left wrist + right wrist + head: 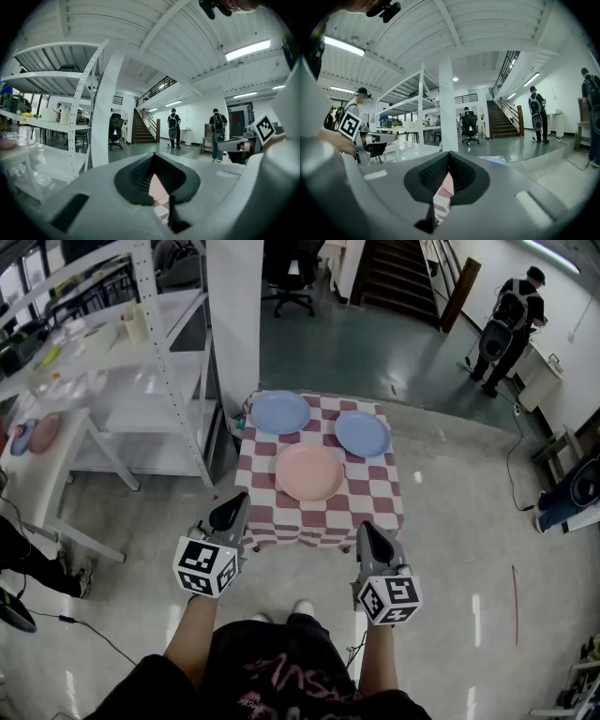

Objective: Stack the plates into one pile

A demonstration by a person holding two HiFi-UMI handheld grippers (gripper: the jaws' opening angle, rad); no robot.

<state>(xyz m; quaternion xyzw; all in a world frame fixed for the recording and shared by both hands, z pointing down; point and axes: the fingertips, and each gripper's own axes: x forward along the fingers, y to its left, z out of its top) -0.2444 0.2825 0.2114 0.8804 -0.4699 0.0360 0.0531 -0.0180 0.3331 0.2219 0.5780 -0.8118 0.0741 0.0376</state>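
Note:
A small table under a red-and-white checked cloth (379, 501) holds three separate plates. One blue plate (280, 412) lies at the back left and another blue plate (362, 433) at the back right. A pink plate (308, 472) lies in the middle, nearer to me. My left gripper (231, 508) hangs shut and empty just short of the table's front left corner. My right gripper (367, 534) hangs shut and empty before the front right corner. In the left gripper view a sliver of the pink plate (158, 187) shows through the closed jaws; the right gripper view shows checked cloth (441, 202) there.
A white shelving rack (173, 362) and a white pillar (234, 315) stand left of the table. A white bench (42, 460) with small items is further left. An office chair (291, 277) and stairs (398, 277) are behind. A person (511, 320) stands far right.

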